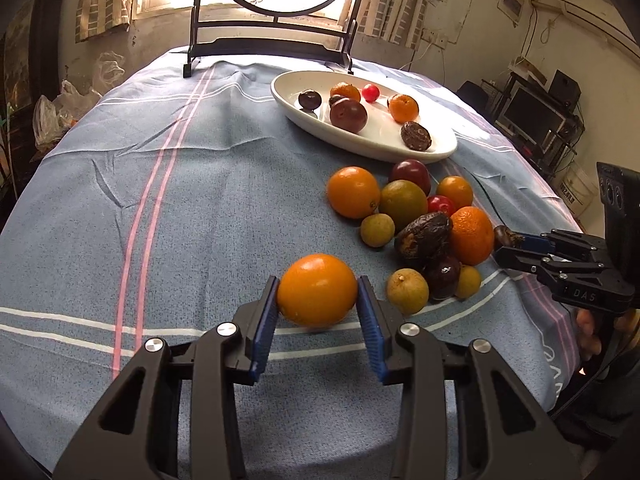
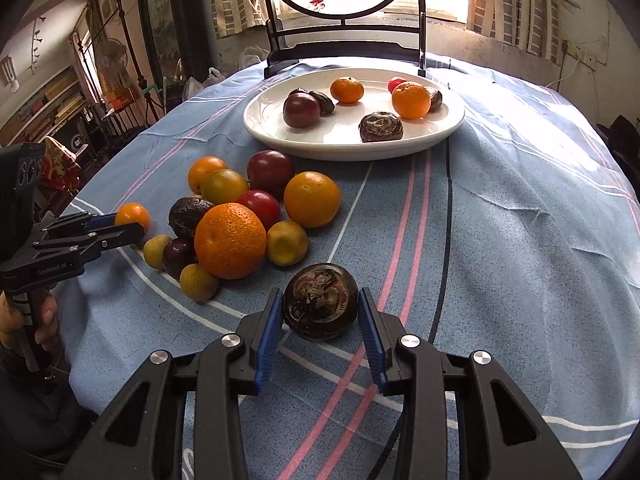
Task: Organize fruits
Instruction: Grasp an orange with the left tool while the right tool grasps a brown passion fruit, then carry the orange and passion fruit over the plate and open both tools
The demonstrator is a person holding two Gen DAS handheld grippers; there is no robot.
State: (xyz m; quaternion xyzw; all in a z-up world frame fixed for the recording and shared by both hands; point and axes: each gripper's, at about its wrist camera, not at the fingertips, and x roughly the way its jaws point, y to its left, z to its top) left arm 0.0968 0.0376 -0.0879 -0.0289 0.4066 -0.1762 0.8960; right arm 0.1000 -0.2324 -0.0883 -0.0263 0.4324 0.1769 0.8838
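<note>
Between the left gripper (image 1: 317, 292) jaws sits a small orange (image 1: 317, 290), pads tight on both sides. Right gripper (image 2: 320, 306) jaws squeeze a dark wrinkly fruit (image 2: 321, 306), maybe off the cloth, hard to tell. White plate (image 2: 276, 136), upper middle of frame, has approx. seven fruits. Pile (image 2: 230, 240) w/ about a dozen left. Plate's near half is bare, path open.

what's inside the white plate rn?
White plate holds two oranges, one red plum, a wrinkled dark fruit, one small red fruit and some small dark ones, partly hidden behind the others, so no exact count.
</note>
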